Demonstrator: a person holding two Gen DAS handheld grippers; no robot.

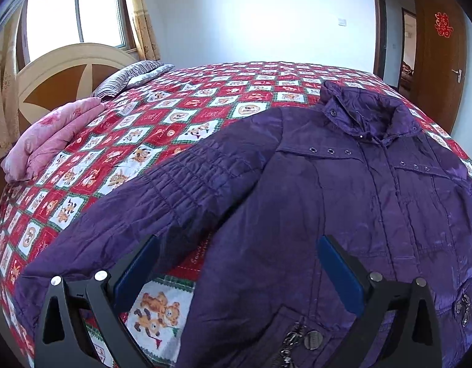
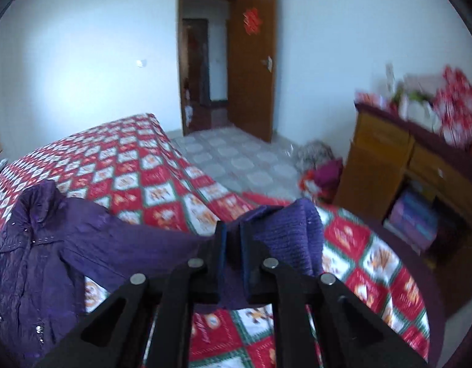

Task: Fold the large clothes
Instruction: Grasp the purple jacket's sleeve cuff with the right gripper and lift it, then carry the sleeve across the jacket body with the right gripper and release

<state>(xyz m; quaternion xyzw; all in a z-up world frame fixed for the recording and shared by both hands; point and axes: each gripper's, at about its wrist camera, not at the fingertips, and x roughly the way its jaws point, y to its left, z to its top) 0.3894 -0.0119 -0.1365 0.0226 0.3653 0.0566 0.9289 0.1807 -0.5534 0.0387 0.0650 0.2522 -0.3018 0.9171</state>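
Across the bed (image 1: 205,98), purple jacket (image 1: 343,199) is laid front-up; sleeve cuff (image 2: 285,224) near the foot-side edge is pinched by right gripper (image 2: 233,239), likely for folding inward. Left gripper (image 1: 239,263) is spread over the hem.

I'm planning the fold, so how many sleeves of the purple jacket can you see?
2. The spread sleeve lies flat on the bedspread beside the jacket body; the other sleeve is pinched in the right gripper. Neither is hidden.

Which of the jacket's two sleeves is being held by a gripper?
The sleeve nearest the dresser, pinched in the right gripper; the other sleeve lies flat, untouched.
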